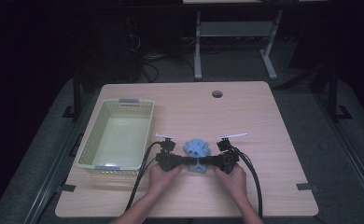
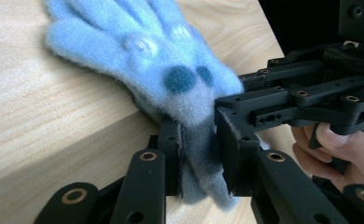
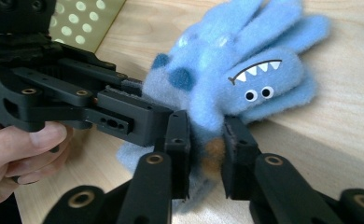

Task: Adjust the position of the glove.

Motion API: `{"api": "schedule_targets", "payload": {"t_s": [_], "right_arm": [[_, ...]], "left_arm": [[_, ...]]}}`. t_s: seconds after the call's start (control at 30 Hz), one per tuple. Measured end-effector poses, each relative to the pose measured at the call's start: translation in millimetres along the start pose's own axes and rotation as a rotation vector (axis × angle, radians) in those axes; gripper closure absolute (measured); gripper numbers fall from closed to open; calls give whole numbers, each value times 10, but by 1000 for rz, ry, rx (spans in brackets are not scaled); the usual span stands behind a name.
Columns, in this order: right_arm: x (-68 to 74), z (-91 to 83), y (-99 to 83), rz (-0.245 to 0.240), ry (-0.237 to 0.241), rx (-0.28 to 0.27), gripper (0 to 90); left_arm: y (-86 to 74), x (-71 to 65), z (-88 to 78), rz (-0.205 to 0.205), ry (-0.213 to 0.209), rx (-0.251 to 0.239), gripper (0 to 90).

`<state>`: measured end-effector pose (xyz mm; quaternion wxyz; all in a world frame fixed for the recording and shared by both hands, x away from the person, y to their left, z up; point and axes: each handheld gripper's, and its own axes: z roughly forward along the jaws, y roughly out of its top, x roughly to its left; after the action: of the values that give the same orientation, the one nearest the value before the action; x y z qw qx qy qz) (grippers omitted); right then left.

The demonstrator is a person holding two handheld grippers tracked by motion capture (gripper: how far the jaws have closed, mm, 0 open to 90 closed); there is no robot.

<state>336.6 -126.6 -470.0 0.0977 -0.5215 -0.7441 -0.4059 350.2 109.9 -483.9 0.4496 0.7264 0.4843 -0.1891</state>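
A fluffy light-blue glove (image 1: 196, 148) with a monster face lies near the front middle of the wooden table (image 1: 264, 121), fingers pointing away from the person. My left gripper (image 1: 185, 162) comes in from the left and my right gripper (image 1: 209, 162) from the right, meeting at the glove's cuff. In the left gripper view the left gripper (image 2: 199, 135) has its pads pressed on the grey-blue cuff of the glove (image 2: 161, 60), with the right gripper (image 2: 301, 98) just beyond. In the right gripper view the right gripper (image 3: 207, 140) pinches the cuff of the glove (image 3: 245, 70) beside the left gripper (image 3: 77, 98).
A pale yellow-green plastic basket (image 1: 119, 103) stands on the left side of the table, with nothing in it. A round cable hole (image 1: 217, 94) sits near the far edge. Cables trail from both grippers toward the table's front edge.
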Motion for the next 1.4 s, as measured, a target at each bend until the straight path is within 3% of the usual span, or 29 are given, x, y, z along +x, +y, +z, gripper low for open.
{"api": "schedule_targets", "payload": {"t_s": [0.2,0.57,0.97,1.4], "right_arm": [[-12,-20,11,-4,19,-4,795],[41,-80,22,-26,16,-9,798],[268,-240,148,-73,21,-41,799],[466,-282,309,-104,57,-71,799]], "left_arm": [[21,11,-5,-4,-16,0,747],[56,-76,-58,37,-15,2,749],[140,-239,-294,95,-30,-39,748],[222,-281,-560,105,-53,-80,748]]}}
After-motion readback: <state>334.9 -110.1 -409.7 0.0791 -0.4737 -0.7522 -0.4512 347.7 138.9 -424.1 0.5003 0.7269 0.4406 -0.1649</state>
